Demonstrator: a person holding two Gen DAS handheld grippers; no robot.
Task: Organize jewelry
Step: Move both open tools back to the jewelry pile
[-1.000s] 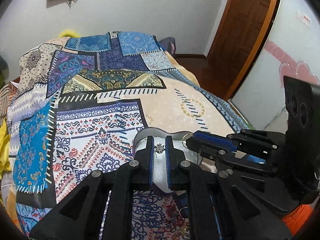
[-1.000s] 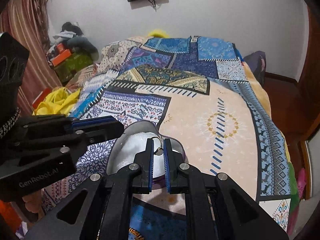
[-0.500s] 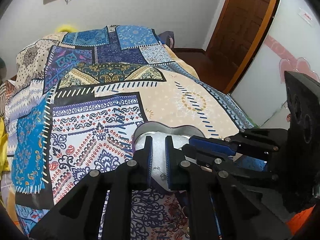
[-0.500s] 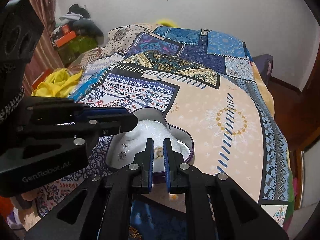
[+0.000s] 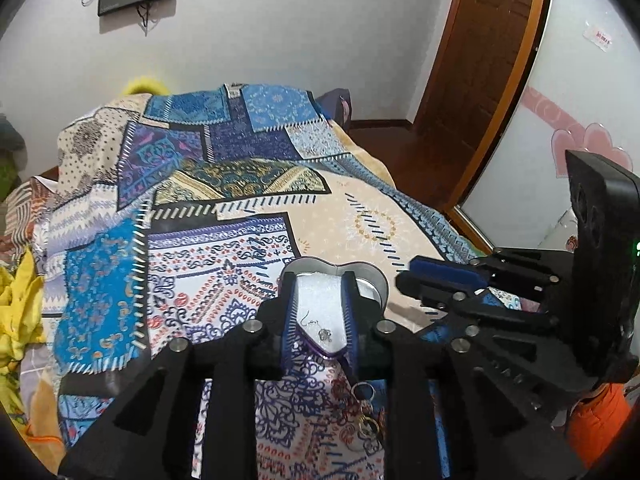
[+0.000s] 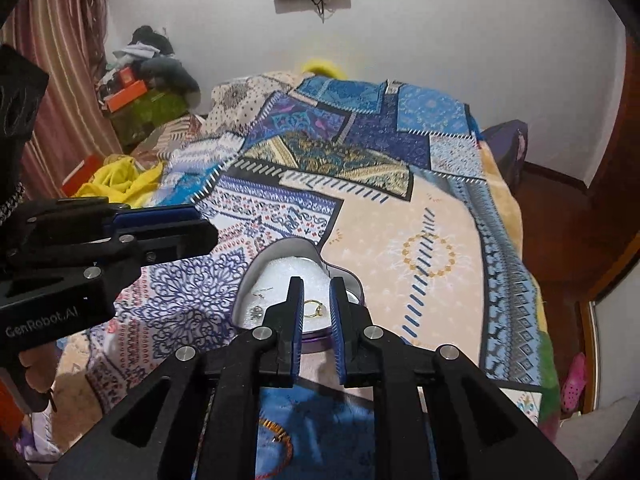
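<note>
A heart-shaped tin [image 5: 379, 280] [image 6: 280, 249] with white lining lies on the patterned bedspread. In it lie a silver earring [image 5: 324, 334] [image 6: 256, 312] with a thin hook and a gold ring [image 6: 314, 307]. My left gripper [image 5: 320, 284] is open and empty, its fingers either side of the tin above the earring. My right gripper [image 6: 316, 284] is open and empty, just above the gold ring. Each gripper shows at the edge of the other's view.
More jewelry lies on the bedspread [image 5: 216, 264] near me: gold rings [image 5: 366, 424] and an orange loop [image 6: 276, 436]. Yellow cloth [image 6: 120, 180] and clutter lie at the left. A wooden door [image 5: 492, 60] stands at the right.
Both grippers opened and drew back. The earring left the left gripper and the gold ring left the right one; both now lie in the tin.
</note>
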